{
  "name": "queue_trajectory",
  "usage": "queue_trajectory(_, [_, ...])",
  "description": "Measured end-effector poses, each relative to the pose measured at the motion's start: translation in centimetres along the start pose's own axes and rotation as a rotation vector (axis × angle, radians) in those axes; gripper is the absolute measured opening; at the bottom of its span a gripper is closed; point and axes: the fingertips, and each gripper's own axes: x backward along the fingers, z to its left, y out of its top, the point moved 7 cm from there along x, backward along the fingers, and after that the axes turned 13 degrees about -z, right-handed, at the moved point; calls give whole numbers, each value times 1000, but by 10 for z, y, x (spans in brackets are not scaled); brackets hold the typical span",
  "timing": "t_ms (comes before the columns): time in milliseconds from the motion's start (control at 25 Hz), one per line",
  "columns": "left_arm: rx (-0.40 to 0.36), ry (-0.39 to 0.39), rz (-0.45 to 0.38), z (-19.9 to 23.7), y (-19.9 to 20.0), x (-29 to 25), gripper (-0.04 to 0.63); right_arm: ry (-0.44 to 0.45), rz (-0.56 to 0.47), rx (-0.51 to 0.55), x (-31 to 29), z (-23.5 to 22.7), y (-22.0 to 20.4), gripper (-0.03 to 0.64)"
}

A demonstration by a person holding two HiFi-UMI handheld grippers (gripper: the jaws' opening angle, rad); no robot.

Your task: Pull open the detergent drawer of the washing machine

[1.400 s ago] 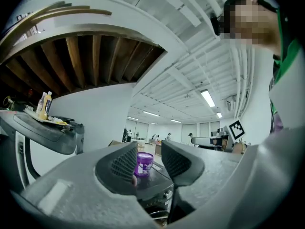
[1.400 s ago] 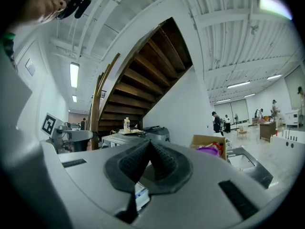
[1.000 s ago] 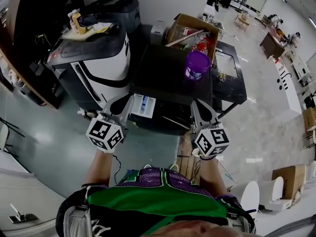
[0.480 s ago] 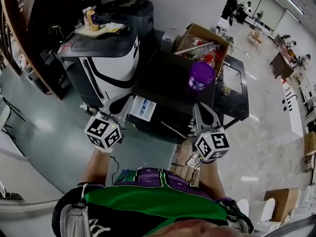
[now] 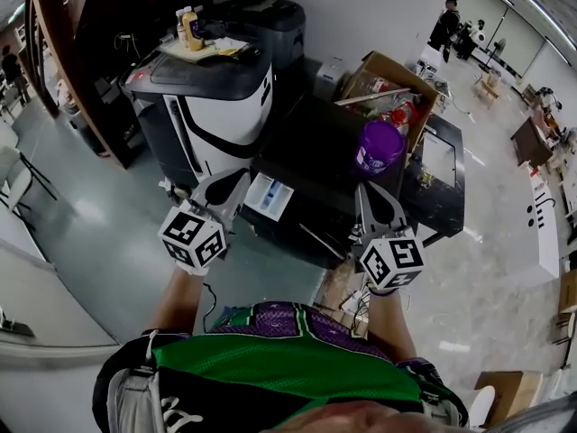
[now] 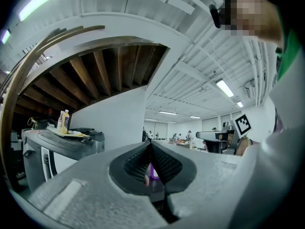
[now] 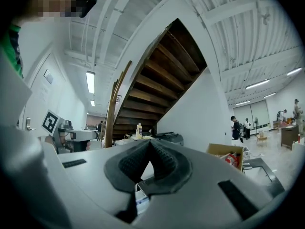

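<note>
Washing machine (image 5: 325, 156): I'm looking down at a dark, boxy unit in the middle of the head view, and I'm placing everything else off it.
Detergent drawer (image 5: 269, 197): it's sticking out of the washing machine's front at the left corner, already open, showing white and blue compartments.
Left gripper (image 5: 233, 186): it's hanging just left of the drawer, in front of the washing machine. The pads are meeting at the tips with nothing between them. I can't tell if it's touching the drawer.
Right gripper (image 5: 371, 201): it's hovering at the washing machine's front right corner, well apart from the drawer. The jaws are pressing together and holding nothing.
Marker cubes: each gripper is carrying one with black-and-white square codes, no readable words.
Purple jar (image 5: 380, 147): it's standing upright on top of the washing machine, toward its right side. It's wearing a pale label, but the print is too small for me to read.
Cardboard box (image 5: 389, 84): it's sitting behind the washing machine with its flaps open and red packaging inside; no writing is legible.
White and black machine (image 5: 212, 106): it's standing left of the washing machine.
Bottles (image 5: 187, 27): they're standing on top of that white and black machine, with labels too small to read.
</note>
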Motion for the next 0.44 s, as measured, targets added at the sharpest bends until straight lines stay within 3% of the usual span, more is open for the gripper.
queue_trajectory(440, [-6, 44, -5, 2, 3, 1, 17, 18, -23, 1, -9, -6, 2, -2])
